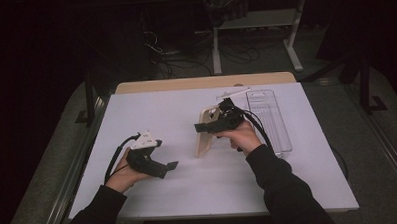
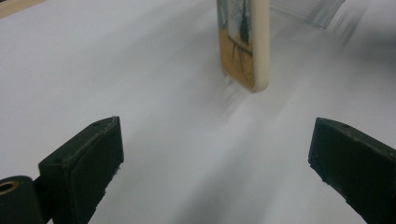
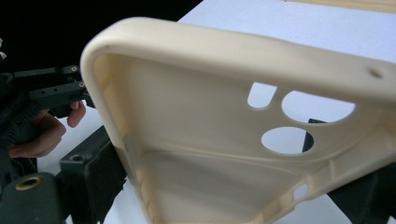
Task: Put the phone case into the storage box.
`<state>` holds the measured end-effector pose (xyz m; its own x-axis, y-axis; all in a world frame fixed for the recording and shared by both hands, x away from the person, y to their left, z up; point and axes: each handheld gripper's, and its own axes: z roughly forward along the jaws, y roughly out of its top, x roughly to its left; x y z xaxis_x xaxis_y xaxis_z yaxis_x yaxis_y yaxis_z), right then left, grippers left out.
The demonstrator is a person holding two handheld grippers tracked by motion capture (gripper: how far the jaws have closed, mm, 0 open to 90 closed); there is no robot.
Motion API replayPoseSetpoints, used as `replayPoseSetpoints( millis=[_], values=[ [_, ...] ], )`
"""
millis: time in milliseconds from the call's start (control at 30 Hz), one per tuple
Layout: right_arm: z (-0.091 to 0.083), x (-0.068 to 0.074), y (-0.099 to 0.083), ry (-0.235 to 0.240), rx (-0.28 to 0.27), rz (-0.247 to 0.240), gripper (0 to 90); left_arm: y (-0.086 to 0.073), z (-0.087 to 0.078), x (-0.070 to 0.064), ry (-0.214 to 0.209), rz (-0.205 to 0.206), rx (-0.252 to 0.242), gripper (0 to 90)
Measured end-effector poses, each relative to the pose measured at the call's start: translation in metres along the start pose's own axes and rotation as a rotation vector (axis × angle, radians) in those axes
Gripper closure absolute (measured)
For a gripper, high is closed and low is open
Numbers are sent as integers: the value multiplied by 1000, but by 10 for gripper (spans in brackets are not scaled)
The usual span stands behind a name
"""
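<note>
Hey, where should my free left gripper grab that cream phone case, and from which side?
Judging by its pose, take the phone case by its lower long edge, coming in level from the left. It stands upright on the table, held near the top by the right gripper. The left gripper is open and already faces that narrow edge.

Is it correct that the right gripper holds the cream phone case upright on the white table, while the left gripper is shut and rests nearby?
Not fully. The left gripper is open: the left gripper view shows its two jaws wide apart with bare table between them. The rest stands: the right gripper holds the cream phone case upright, as the high view shows.
</note>
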<state>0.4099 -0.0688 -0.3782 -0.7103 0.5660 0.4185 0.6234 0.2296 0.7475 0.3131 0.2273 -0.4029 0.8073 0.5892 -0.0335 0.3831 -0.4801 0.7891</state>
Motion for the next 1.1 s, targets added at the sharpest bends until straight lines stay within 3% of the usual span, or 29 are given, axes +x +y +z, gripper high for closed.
replayPoseSetpoints(
  millis=[100,200,300,400,500,633,1100],
  values=[
    [-1,1,1,1,-2,7,87,-7,-5,3,6,17,27,0],
    [-3,0,1,6,-4,5,87,-17,-8,3,16,-10,44,0],
    [-3,-1,2,3,-6,7,87,-22,-11,5,21,-8,53,0],
    [-5,-1,4,-7,-10,10,88,-24,-11,5,25,-21,53,0],
    [-11,-3,8,-8,-25,7,87,-26,-11,6,32,-6,59,0],
    [-19,-7,13,-20,-38,15,88,-27,-12,7,38,-25,65,0],
    [-44,-26,25,-106,-46,43,89,-27,-10,5,53,-12,66,0]
  ],
)
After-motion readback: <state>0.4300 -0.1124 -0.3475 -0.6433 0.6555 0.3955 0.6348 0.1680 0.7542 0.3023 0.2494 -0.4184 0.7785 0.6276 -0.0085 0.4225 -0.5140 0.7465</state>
